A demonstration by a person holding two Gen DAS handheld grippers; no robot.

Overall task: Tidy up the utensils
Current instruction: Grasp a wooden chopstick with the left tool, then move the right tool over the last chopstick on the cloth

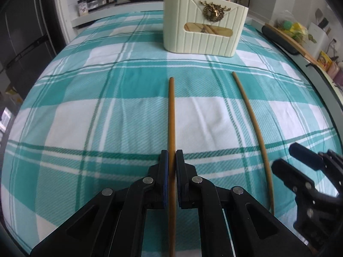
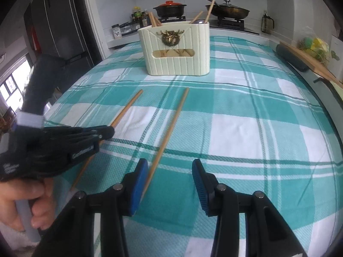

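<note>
Two wooden chopsticks lie on the teal plaid cloth (image 1: 107,117). My left gripper (image 1: 172,153) is shut on the left chopstick (image 1: 171,111), its pads pressing both sides of the near part. In the right wrist view the same gripper (image 2: 107,131) covers the left chopstick (image 2: 126,109). The right chopstick (image 1: 253,120) lies free; in the right wrist view it (image 2: 171,126) runs just beside the left finger of my right gripper (image 2: 170,167), which is open and empty. A cream utensil holder (image 1: 203,23) with several wooden utensils stands at the far side (image 2: 175,49).
Behind the table is a counter with a stove, a black pot (image 2: 170,9) and a wok (image 2: 227,9), plus spice jars (image 2: 137,17). A dark fridge (image 2: 60,25) stands at left. A wooden board and a dark roll (image 2: 293,57) lie along the right edge.
</note>
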